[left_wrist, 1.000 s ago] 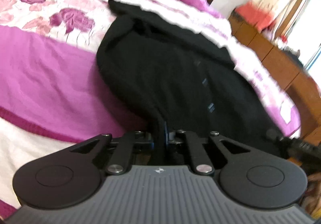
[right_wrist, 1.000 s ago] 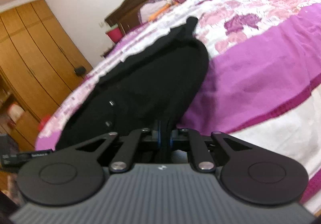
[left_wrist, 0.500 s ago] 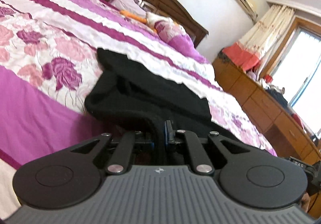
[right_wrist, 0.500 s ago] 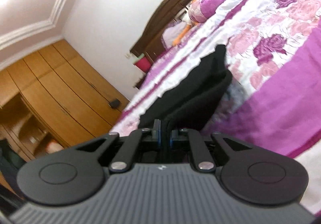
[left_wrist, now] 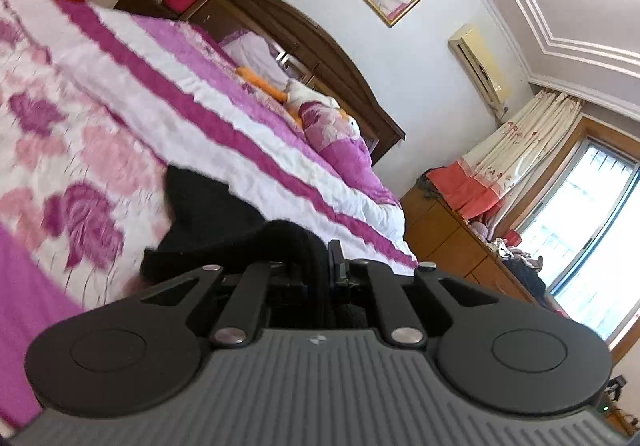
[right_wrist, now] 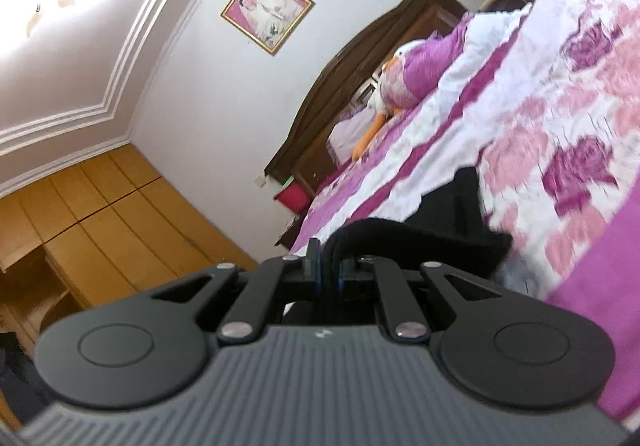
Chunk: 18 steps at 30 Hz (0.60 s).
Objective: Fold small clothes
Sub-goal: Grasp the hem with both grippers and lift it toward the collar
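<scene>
A black garment (left_wrist: 208,218) lies on the purple and white floral bedspread (left_wrist: 92,150). My left gripper (left_wrist: 320,266) is shut on a fold of its near edge, and the cloth bulges up over the jaws. In the right wrist view the same black garment (right_wrist: 452,222) runs from the bedspread (right_wrist: 560,134) to my right gripper (right_wrist: 329,266), which is shut on another part of the edge. Both grippers are tilted upward, so most of the garment is hidden below them.
A dark wooden headboard (left_wrist: 304,30) and purple pillows (left_wrist: 340,142) with an orange soft toy (left_wrist: 264,84) are at the far end of the bed. A wooden dresser (left_wrist: 452,238) stands by the window. Wooden wardrobes (right_wrist: 100,214) line the other wall.
Both grippers have lifted and tilted upward with the garment's edge held. The black cloth has bunched toward the far side, and much less of it shows than a second ago.
</scene>
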Each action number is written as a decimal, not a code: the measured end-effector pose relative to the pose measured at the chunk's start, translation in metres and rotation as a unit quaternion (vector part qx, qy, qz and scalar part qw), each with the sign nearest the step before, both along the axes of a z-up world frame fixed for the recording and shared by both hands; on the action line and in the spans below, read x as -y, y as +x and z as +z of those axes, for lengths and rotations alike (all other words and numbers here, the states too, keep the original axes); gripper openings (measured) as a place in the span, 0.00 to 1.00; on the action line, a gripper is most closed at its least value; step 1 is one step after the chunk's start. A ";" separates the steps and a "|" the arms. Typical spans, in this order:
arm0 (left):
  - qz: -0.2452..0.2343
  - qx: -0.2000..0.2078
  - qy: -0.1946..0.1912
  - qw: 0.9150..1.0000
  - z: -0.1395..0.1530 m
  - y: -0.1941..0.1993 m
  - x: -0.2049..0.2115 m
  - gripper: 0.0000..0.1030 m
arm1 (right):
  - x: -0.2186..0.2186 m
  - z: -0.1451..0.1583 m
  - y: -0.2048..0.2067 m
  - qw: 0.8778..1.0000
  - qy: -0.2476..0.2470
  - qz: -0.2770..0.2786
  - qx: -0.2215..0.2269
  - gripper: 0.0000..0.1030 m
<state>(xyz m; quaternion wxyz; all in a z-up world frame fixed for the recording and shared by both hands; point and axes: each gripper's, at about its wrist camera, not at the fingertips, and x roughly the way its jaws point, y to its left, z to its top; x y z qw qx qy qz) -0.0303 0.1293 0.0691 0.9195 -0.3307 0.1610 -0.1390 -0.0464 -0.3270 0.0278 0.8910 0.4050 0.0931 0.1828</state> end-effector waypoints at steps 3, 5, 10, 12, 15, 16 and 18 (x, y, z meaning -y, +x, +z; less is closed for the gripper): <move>0.008 0.010 0.005 1.000 0.008 0.021 0.003 0.09 | -0.001 0.013 0.019 1.000 -0.024 -0.010 0.008 0.10; 0.020 0.014 0.009 1.000 0.012 0.037 0.005 0.09 | -0.001 0.021 0.033 0.999 -0.036 -0.016 0.012 0.10; 0.046 0.012 0.025 0.999 0.015 0.079 0.009 0.09 | -0.007 0.034 0.069 0.997 -0.065 -0.039 0.012 0.10; 0.057 0.007 0.033 0.998 0.013 0.097 0.013 0.09 | -0.009 0.034 0.087 0.996 -0.072 -0.048 0.008 0.10; 0.064 -0.003 0.038 0.997 0.008 0.125 0.015 0.09 | -0.013 0.031 0.113 0.996 -0.076 -0.054 -0.002 0.10; 0.068 -0.004 0.044 0.997 0.006 0.135 0.016 0.09 | -0.014 0.029 0.122 0.995 -0.077 -0.056 -0.004 0.10; 0.074 -0.007 0.055 0.996 0.001 0.155 0.017 0.10 | -0.018 0.026 0.141 0.994 -0.088 -0.061 -0.007 0.10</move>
